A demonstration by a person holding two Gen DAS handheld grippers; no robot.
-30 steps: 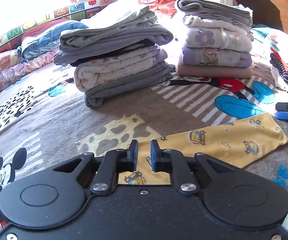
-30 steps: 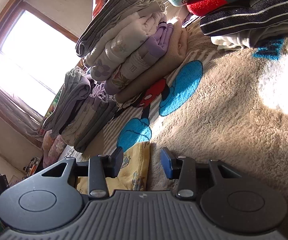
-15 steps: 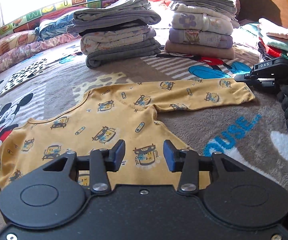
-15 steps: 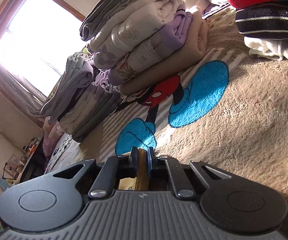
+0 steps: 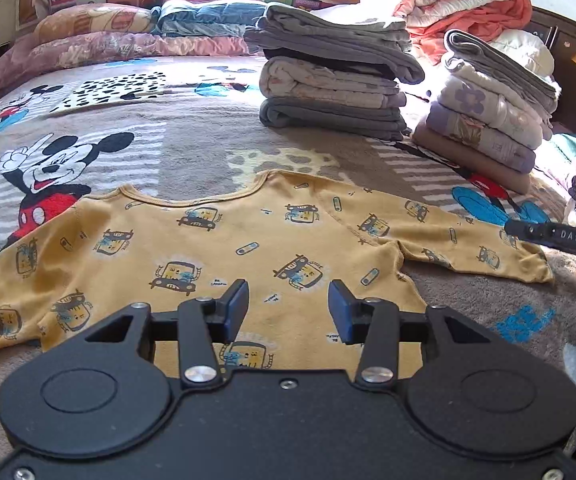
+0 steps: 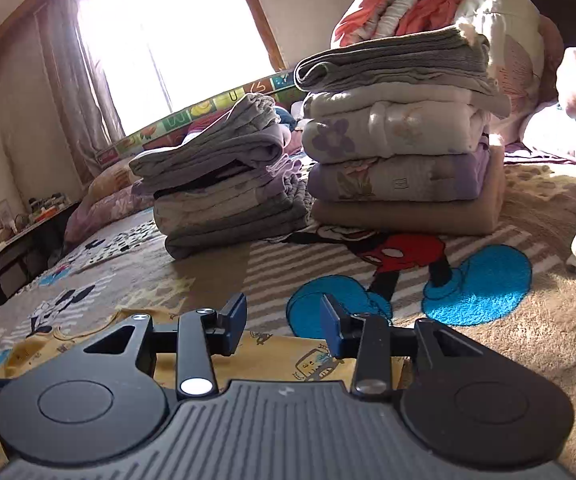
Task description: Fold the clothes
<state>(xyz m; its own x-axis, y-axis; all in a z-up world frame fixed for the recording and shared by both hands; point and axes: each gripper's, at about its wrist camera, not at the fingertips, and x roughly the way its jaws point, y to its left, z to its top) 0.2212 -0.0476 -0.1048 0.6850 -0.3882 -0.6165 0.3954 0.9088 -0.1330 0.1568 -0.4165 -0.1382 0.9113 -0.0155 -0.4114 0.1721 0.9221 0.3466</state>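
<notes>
Yellow shirt (image 5: 224,240) spread flat on the bed (image 5: 192,148), sleeves out to both sides, probably to make folding easy. Left claw (image 5: 288,312) apart and empty above the hem; right claw (image 6: 283,322) also apart, empty, over the sleeve end. Folded stacks (image 5: 335,80) well behind.

left tongs (image 5: 288,312) gape over spread yellow shirt (image 5: 216,240).
</notes>
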